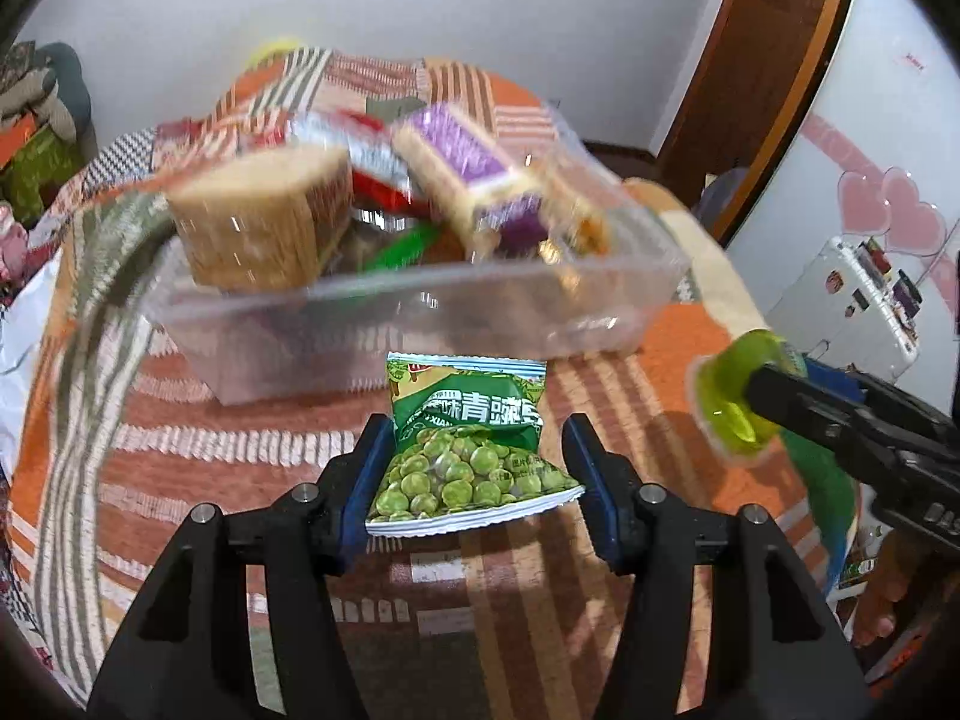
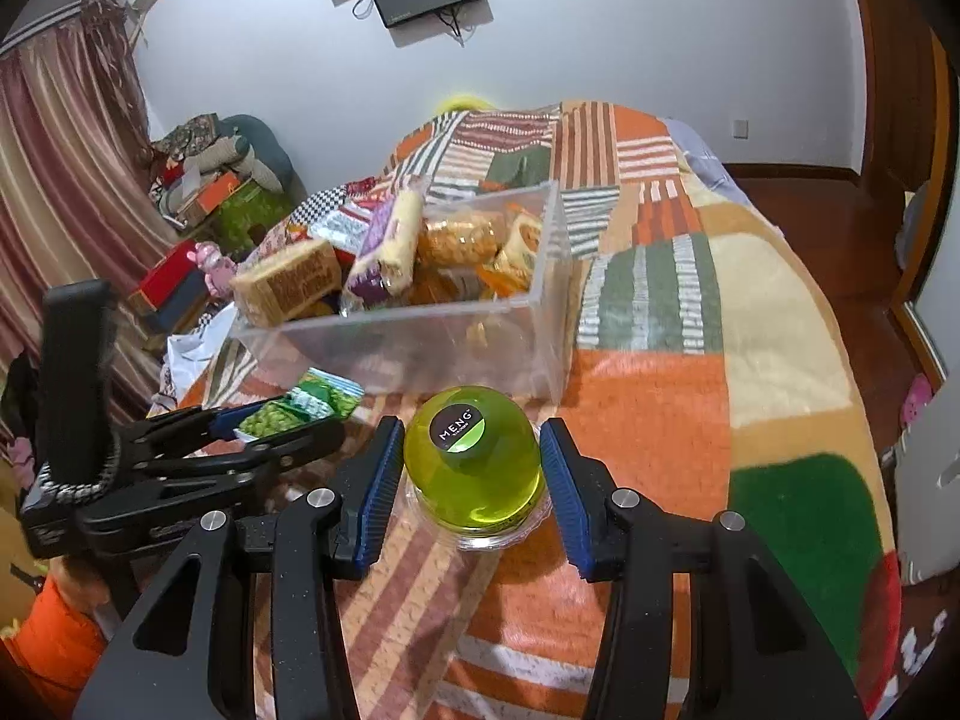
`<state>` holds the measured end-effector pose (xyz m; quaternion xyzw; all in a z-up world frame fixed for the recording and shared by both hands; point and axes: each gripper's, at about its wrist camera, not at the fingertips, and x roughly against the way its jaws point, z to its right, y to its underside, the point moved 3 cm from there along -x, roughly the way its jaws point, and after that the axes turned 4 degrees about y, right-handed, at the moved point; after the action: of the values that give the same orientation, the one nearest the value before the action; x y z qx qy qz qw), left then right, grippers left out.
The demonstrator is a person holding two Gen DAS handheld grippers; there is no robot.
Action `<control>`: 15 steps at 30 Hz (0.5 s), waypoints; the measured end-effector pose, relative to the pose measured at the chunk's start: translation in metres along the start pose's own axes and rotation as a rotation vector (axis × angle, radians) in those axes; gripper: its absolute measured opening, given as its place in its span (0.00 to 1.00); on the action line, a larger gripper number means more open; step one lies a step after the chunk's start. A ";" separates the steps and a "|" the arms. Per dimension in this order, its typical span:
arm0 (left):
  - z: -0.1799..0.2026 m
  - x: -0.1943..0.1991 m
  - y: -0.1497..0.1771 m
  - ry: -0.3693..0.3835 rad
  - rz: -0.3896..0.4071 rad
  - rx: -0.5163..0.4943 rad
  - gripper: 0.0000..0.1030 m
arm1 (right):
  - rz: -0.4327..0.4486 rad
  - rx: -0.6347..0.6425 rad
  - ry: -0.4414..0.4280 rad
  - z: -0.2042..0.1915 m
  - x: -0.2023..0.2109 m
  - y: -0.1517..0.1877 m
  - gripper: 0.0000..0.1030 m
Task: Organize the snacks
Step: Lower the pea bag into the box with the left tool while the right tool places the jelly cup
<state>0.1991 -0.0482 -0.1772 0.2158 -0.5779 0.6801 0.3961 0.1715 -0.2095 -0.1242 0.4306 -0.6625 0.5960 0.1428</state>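
Patchwork blanket (image 2: 648, 414), clear box (image 2: 540, 276) half full of snacks.
Left gripper (image 1: 474, 468) clamps the pea packet (image 1: 474, 456), right gripper (image 2: 474, 480) clamps the green jelly cup (image 2: 474, 462); lift both clear of the near wall before letting go.

**Two claws, each with something in its grip**

The left claw (image 1: 474, 468) points forward and down. Its two blue pads (image 1: 366, 480) squeeze a green pea packet (image 1: 474, 450) from both sides. The right claw (image 2: 471, 480) sits just beside it and also tilts down. Its blue pads (image 2: 381, 480) press on a round green jelly cup (image 2: 474, 468). A bit of a hand (image 1: 882, 600) shows under the right claw, low in the left claw's view.
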 end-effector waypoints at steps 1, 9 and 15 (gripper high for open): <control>0.002 0.005 -0.002 0.002 0.014 -0.002 0.56 | 0.005 0.001 -0.001 0.000 0.000 -0.002 0.42; 0.008 0.037 -0.034 0.024 0.111 -0.005 0.56 | 0.056 0.013 -0.005 -0.007 0.002 -0.025 0.42; -0.002 0.044 -0.060 0.012 0.164 -0.002 0.56 | 0.091 0.027 -0.012 -0.012 -0.003 -0.044 0.42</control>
<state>0.2210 -0.0322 -0.1081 0.1631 -0.5920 0.7109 0.3429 0.2023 -0.1933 -0.0941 0.4054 -0.6743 0.6081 0.1057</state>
